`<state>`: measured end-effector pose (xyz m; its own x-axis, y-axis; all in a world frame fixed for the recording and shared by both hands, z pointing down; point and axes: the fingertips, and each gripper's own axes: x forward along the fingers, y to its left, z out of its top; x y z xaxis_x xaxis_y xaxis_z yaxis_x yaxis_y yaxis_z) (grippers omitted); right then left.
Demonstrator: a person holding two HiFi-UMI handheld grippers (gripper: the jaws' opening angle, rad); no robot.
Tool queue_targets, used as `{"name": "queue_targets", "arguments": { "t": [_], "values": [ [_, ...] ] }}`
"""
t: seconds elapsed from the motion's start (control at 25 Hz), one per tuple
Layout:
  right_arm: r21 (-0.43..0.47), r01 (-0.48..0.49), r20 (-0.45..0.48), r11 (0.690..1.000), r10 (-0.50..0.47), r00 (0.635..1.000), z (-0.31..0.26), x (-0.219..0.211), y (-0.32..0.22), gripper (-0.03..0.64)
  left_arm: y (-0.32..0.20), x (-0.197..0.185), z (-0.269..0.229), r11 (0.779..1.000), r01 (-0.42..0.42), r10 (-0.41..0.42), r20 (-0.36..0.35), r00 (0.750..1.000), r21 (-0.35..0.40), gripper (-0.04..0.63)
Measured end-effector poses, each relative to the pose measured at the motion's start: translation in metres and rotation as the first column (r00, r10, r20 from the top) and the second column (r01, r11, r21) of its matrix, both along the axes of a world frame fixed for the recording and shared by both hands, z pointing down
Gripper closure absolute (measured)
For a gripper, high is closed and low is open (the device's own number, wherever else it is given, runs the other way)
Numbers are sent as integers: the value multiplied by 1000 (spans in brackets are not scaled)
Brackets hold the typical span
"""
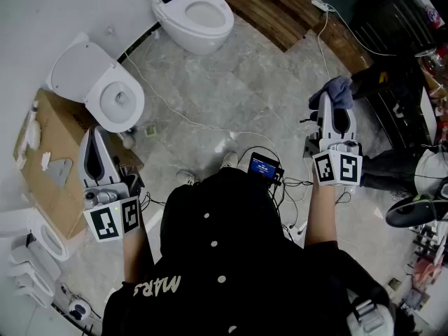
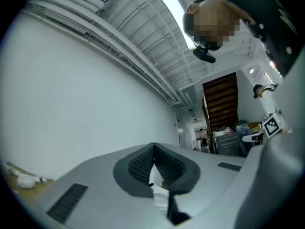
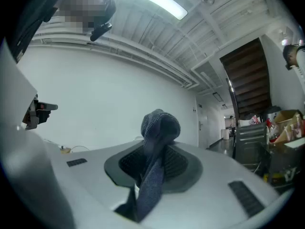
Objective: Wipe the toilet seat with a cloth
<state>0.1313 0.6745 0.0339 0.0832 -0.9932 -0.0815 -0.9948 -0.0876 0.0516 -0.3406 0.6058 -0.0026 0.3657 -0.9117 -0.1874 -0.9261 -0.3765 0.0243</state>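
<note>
A white toilet (image 1: 105, 89) with its lid raised stands at the left, and its seat (image 1: 120, 100) is ahead of my left gripper (image 1: 93, 134). A second white toilet (image 1: 190, 12) stands at the top. The left gripper (image 2: 153, 147) is shut with nothing in it and tilts up toward the wall. My right gripper (image 1: 334, 101) is held out at the right, shut on a blue-grey cloth (image 1: 334, 89). In the right gripper view the cloth (image 3: 158, 128) bunches above the gripper (image 3: 155, 151) and hangs down between the pads.
A cardboard box (image 1: 49, 159) lies at the left beside the near toilet. White cables (image 1: 203, 124) run over the marble floor. Wooden flooring (image 1: 273, 5) and a black cabinet (image 1: 399, 40) are at the top right. A small lit device (image 1: 264, 166) hangs at my chest.
</note>
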Motion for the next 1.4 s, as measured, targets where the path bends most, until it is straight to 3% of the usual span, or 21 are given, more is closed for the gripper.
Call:
{"name": "queue_targets", "arguments": {
  "t": [0.48, 1.0, 1.2, 1.4],
  "values": [
    [3, -3, 10, 1000, 3, 1000, 5, 14, 5, 532, -1, 20, -2, 1000, -11, 11, 5, 1000, -1, 588],
    [47, -23, 103, 999, 18, 995, 14, 82, 2, 531, -18, 80, -1, 1000, -1, 0, -16, 1000, -15, 588],
    [16, 2, 85, 1000, -3, 996, 18, 96, -10, 531, -19, 103, 2, 1000, -8, 7, -6, 1000, -25, 588],
    [-6, 12, 79, 1000, -11, 997, 29, 92, -26, 531, -36, 104, 18, 998, -14, 14, 1, 1000, -63, 588]
  ]
}}
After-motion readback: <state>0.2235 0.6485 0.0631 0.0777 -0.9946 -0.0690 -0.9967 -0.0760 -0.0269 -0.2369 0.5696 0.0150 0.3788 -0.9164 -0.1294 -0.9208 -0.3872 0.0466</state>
